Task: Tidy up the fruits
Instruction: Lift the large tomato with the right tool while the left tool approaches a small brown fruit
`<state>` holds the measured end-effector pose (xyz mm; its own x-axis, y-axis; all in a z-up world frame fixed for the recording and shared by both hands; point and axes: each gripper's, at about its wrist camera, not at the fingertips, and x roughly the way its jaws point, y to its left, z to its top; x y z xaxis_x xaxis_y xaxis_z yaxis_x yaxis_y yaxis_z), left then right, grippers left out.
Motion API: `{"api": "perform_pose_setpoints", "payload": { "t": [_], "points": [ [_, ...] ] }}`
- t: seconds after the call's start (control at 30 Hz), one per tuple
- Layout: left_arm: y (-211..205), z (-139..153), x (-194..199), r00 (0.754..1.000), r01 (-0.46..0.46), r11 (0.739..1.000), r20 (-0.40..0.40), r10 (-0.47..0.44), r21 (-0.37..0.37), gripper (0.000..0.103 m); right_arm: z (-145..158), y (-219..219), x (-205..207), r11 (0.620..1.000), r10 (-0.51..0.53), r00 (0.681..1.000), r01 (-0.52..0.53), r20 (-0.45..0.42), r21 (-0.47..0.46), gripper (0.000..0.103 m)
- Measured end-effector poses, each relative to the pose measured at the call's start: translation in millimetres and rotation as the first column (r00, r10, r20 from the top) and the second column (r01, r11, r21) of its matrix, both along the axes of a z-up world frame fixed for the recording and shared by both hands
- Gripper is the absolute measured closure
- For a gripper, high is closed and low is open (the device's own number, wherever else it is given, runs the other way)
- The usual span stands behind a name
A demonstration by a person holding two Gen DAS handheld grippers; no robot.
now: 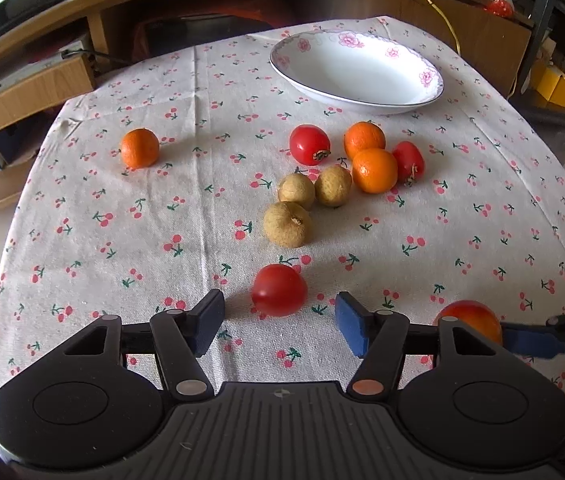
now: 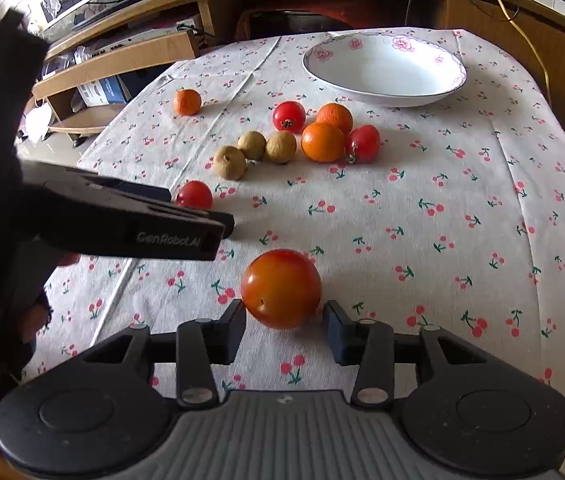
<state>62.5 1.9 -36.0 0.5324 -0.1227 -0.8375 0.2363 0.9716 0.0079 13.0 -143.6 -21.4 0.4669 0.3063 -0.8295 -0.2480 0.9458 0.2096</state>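
My left gripper [image 1: 279, 316] is open just above the cloth, and a red tomato [image 1: 279, 290] lies between its blue fingertips without touching them. In the right wrist view my right gripper [image 2: 285, 320] is open around a larger orange-red tomato [image 2: 281, 288]; the left pad touches it and the right pad stands a little off. That tomato [image 1: 470, 318] also shows at the lower right of the left wrist view. Farther off lie three brown longans [image 1: 287, 224], two oranges [image 1: 374, 170] and two red tomatoes [image 1: 309, 145], clustered. A lone orange [image 1: 140, 148] sits at the left. The white flowered bowl [image 1: 362, 76] is empty.
The table wears a cherry-print cloth [image 1: 462, 208] and drops away at its left and right edges. A wooden TV stand [image 1: 26, 92] with shelves and cables stands behind the table. The left gripper's black body [image 2: 122, 220] crosses the left of the right wrist view.
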Motion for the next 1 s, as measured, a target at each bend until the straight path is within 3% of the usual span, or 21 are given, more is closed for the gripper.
{"api": "perform_pose_setpoints", "payload": {
  "t": [0.07,0.13,0.23,0.53,0.73,1.0],
  "points": [
    [0.3,0.7,-1.3,1.0,0.004,1.0,0.005,-0.004,-0.001,0.04,-0.7,-0.2,2.7,1.0,-0.001,1.0,0.001,-0.001,0.006,0.057],
    [0.3,2.7,-1.8,1.0,0.008,1.0,0.013,-0.008,-0.011,0.053,-0.3,0.1,4.3,1.0,0.0,1.0,0.0,0.007,0.007,0.057],
    [1.4,4.0,0.8,1.0,0.005,0.999,0.004,-0.005,-0.044,0.058,-0.9,-0.7,6.6,1.0,-0.005,1.0,0.005,0.009,0.013,0.056],
    [-4.3,2.2,6.1,1.0,0.008,1.0,0.008,-0.008,-0.027,0.059,-2.3,-1.2,16.3,1.0,-0.019,1.0,0.019,0.008,0.023,0.054],
    [-7.1,2.1,7.6,1.0,0.014,1.0,0.018,-0.013,-0.011,0.057,-1.9,1.4,17.4,1.0,-0.013,1.0,0.013,0.002,0.022,0.061],
    [-4.9,4.1,3.6,1.0,0.012,1.0,0.006,-0.012,-0.011,0.066,-0.2,-0.1,17.3,1.0,-0.024,1.0,0.024,-0.002,0.012,0.061]
  ]
}}
